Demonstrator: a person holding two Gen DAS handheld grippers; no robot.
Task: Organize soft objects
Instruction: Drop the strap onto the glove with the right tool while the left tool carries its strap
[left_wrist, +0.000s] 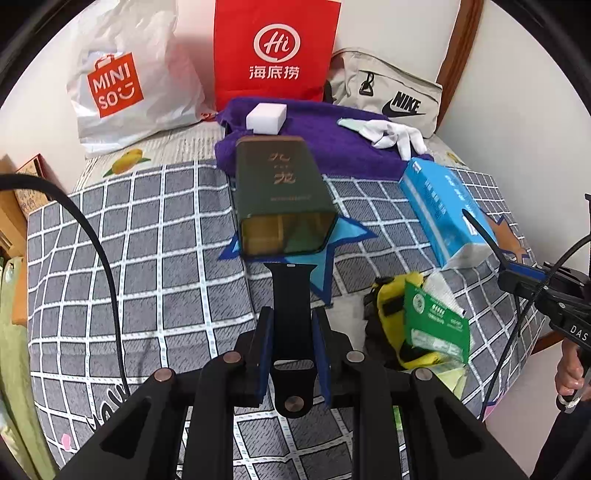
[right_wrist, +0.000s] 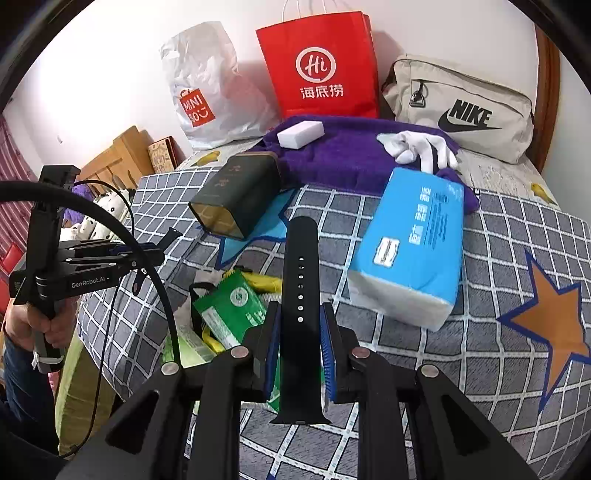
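Note:
My left gripper (left_wrist: 291, 314) is shut on a short black watch strap piece (left_wrist: 291, 295) held above the checked bedspread, pointing at a dark green tin (left_wrist: 282, 195) lying on its side with its open end toward me. My right gripper (right_wrist: 300, 310) is shut on a long black watch strap with holes (right_wrist: 300, 266). A blue tissue pack (right_wrist: 413, 243) lies to the right; it also shows in the left wrist view (left_wrist: 443, 206). A purple towel (right_wrist: 351, 155) carries a white sponge block (right_wrist: 301, 134) and a white glove (right_wrist: 421, 147).
A green packet (right_wrist: 232, 310) and yellow item (left_wrist: 391, 306) lie at the bed's near edge. A Miniso bag (left_wrist: 122, 81), red paper bag (left_wrist: 275, 51) and beige Nike bag (right_wrist: 461, 107) stand against the wall. The other gripper appears in each view: (left_wrist: 554, 295), (right_wrist: 92, 266).

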